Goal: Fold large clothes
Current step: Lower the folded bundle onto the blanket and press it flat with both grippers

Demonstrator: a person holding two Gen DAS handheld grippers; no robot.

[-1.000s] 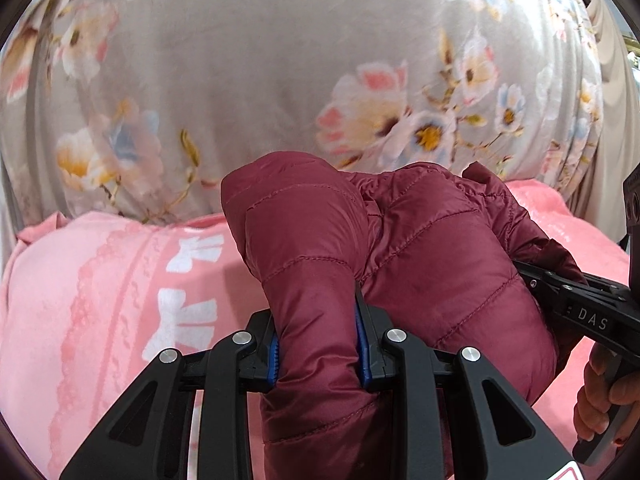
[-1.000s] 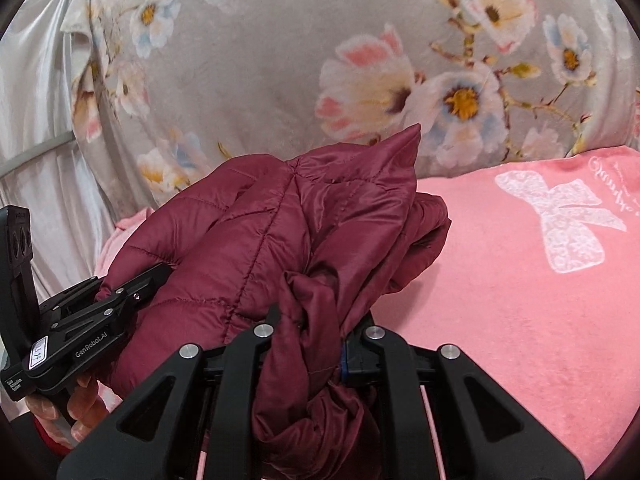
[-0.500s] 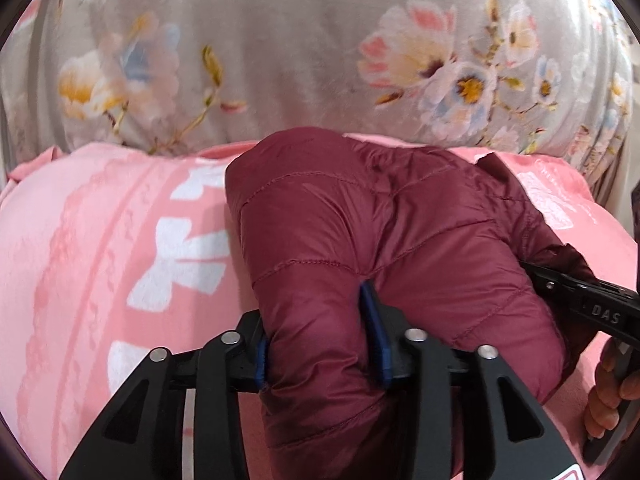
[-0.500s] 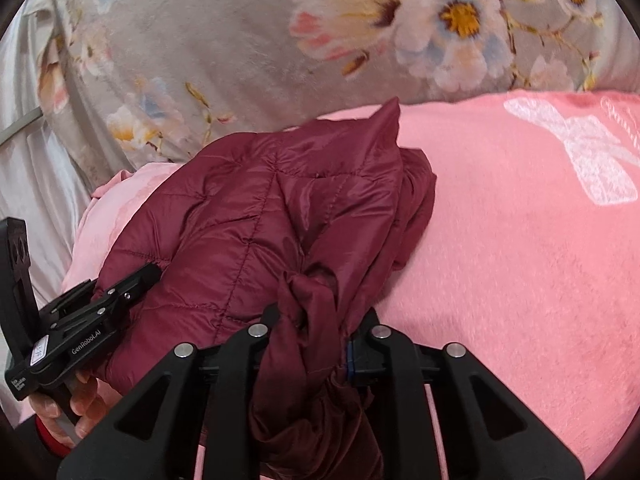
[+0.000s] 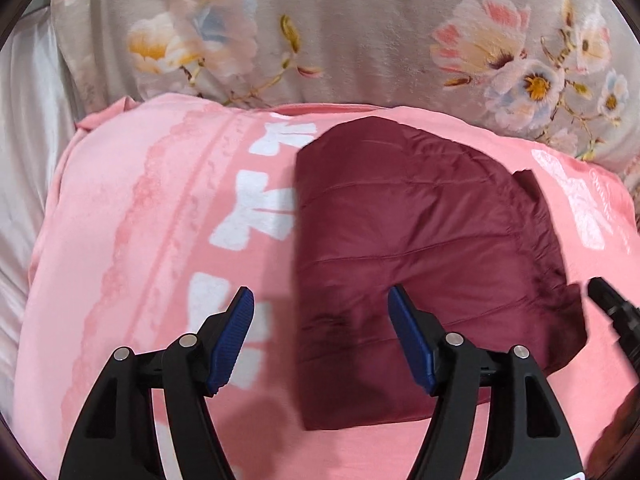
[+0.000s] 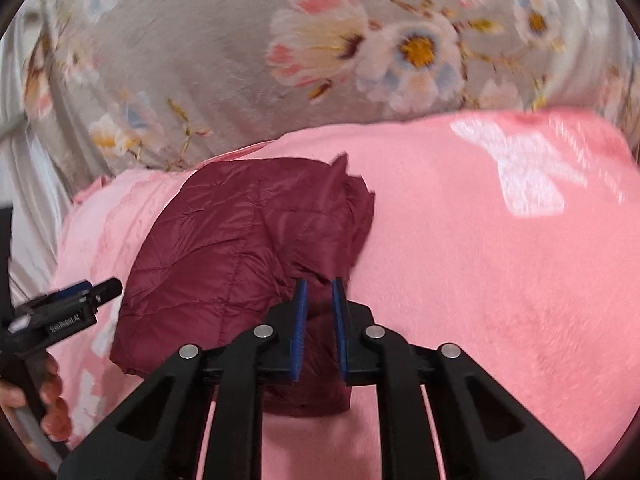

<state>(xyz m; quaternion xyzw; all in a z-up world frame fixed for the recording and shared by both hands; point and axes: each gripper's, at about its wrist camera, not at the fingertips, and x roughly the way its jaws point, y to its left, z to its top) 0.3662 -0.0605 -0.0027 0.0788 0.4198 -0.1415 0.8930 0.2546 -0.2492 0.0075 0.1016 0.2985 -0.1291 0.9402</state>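
A dark red quilted jacket (image 5: 420, 240) lies folded and flat on a pink blanket (image 5: 160, 220). My left gripper (image 5: 320, 296) hovers over its near left edge. Its jaws are opening wide, and its blue pads (image 5: 236, 332) touch no fabric. In the right wrist view the jacket (image 6: 240, 248) lies left of centre. My right gripper (image 6: 319, 292) sits above its near right corner with the jaws closing to a narrow gap. Red cloth shows through the gap, but I see none bunched between the pads. The right gripper's tip (image 5: 612, 308) shows at the jacket's right side.
A grey floral cover (image 5: 360, 40) rises behind the pink blanket (image 6: 480, 280). Silvery fabric (image 5: 24, 160) hangs at the left. A hand (image 6: 48, 400) holds the left gripper (image 6: 76, 308) at the left edge of the right wrist view.
Both grippers have let go of the jacket, which has dropped from a raised bundle to lie flat on the blanket. The left jaws have spread wide. Both cameras now tilt further down.
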